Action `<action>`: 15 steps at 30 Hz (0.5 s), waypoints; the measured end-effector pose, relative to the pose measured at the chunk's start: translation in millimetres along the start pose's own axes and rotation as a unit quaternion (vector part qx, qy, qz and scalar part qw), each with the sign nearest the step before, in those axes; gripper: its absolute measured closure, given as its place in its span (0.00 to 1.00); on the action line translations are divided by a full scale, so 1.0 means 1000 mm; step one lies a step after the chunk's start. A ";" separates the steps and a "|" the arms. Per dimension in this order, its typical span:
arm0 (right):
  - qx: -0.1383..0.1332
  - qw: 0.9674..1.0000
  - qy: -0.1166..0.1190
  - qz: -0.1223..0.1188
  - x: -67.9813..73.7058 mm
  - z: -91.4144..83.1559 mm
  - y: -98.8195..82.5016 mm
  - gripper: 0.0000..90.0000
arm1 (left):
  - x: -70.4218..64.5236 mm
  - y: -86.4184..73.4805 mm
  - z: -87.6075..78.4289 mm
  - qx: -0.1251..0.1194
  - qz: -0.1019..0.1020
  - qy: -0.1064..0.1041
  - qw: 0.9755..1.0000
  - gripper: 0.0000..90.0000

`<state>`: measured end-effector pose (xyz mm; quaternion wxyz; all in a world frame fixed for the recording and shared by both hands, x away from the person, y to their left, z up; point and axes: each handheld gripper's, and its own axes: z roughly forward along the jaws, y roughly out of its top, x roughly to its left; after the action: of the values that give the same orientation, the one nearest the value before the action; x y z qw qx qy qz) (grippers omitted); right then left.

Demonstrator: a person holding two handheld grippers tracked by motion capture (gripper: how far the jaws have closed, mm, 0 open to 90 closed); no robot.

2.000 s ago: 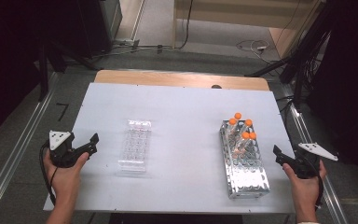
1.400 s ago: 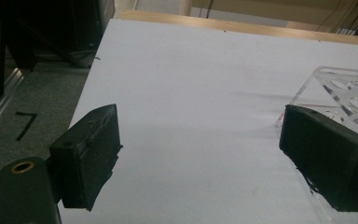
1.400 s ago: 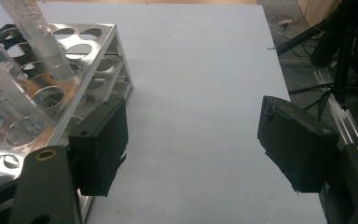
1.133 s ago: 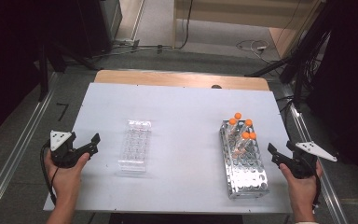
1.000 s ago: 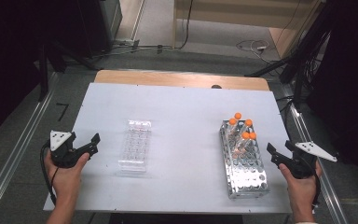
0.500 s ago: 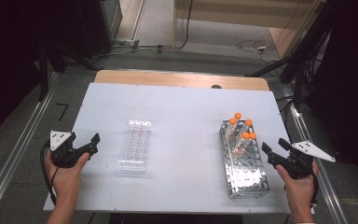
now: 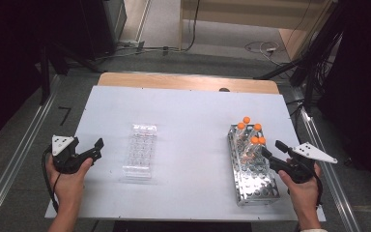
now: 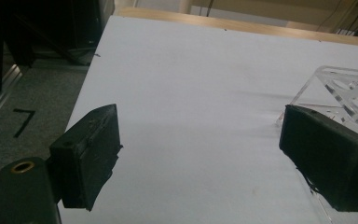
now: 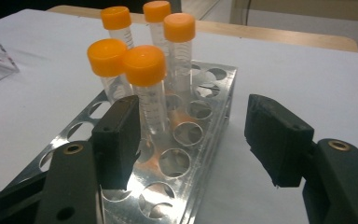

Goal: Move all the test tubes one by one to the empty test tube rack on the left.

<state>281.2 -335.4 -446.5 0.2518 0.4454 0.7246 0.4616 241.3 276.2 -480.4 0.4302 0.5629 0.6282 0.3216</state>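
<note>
A metal tube rack lies at the table's right, with several orange-capped tubes upright at its far end. My right gripper hovers at the rack's right edge, just short of the tubes. In the right gripper view its jaws are open over empty rack holes and have just been closing, with no tube pressed between them. The nearest tube stands just beyond the left pad. My left gripper rests open at the table's left, beside a clear plastic rack, whose corner shows past its right pad.
The white table top has bare room between the two racks. A wooden strip runs along the far edge. Metal rails and cables lie on the floor beyond the table's sides.
My right gripper has shifted left toward the metal rack and its tubes, and its jaws stand narrower than before. The left hand and both racks have stayed put.
</note>
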 end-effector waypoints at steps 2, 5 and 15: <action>0.003 1.000 0.008 -0.003 0.001 0.002 0.000 0.40 | 0.000 0.000 0.000 0.000 0.000 0.000 1.000 0.14; 0.004 1.000 0.018 -0.011 0.003 0.005 0.000 0.43 | 0.000 0.000 0.000 0.002 -0.001 0.000 1.000 0.14; 0.004 0.998 0.051 -0.031 -0.001 0.013 0.000 0.50 | 0.001 0.000 0.000 0.003 -0.001 0.000 1.000 0.14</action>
<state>291.6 -330.5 -452.1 0.2265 0.3994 0.7518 0.4732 241.3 276.7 -480.6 0.4288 0.5640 0.6295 0.3190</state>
